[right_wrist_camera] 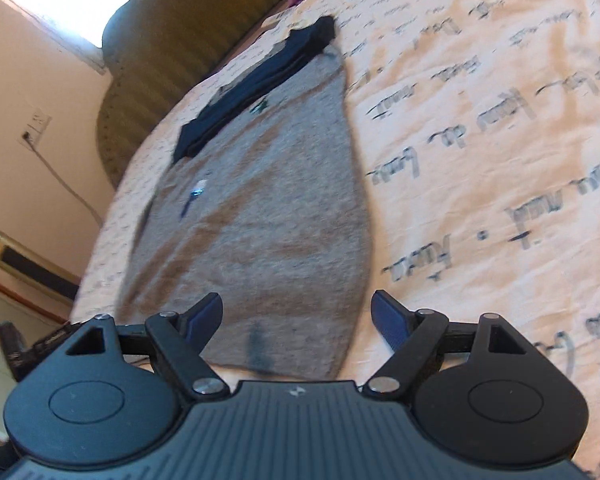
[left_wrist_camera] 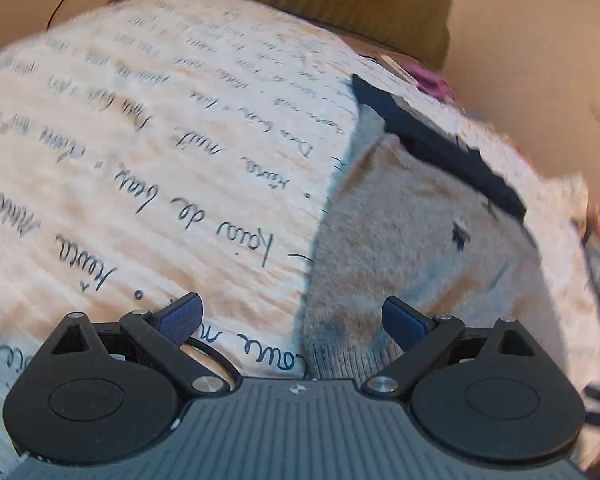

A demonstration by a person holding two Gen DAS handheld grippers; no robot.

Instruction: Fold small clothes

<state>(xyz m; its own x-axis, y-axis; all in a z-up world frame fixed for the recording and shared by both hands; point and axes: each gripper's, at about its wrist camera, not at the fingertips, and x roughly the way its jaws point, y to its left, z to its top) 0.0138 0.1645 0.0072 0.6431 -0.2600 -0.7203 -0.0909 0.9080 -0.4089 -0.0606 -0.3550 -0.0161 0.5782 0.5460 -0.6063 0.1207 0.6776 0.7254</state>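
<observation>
Grey garment (right_wrist_camera: 260, 216) flat on script-printed bedsheet (right_wrist_camera: 480, 128), navy waistband (right_wrist_camera: 256, 80) at far end, near hem just ahead of tongs. Left tongs (left_wrist_camera: 292, 320) and right tongs (right_wrist_camera: 298, 316) both open, gripping nothing. Step judged: approach before first fold. Next: pinch near hem corners, carry toward far end. Open sheet to right; bed edge close on left.

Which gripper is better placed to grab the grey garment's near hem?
Probably right: the right gripper has open jaws squarely over the grey garment. The left gripper straddles its side edge.
</observation>
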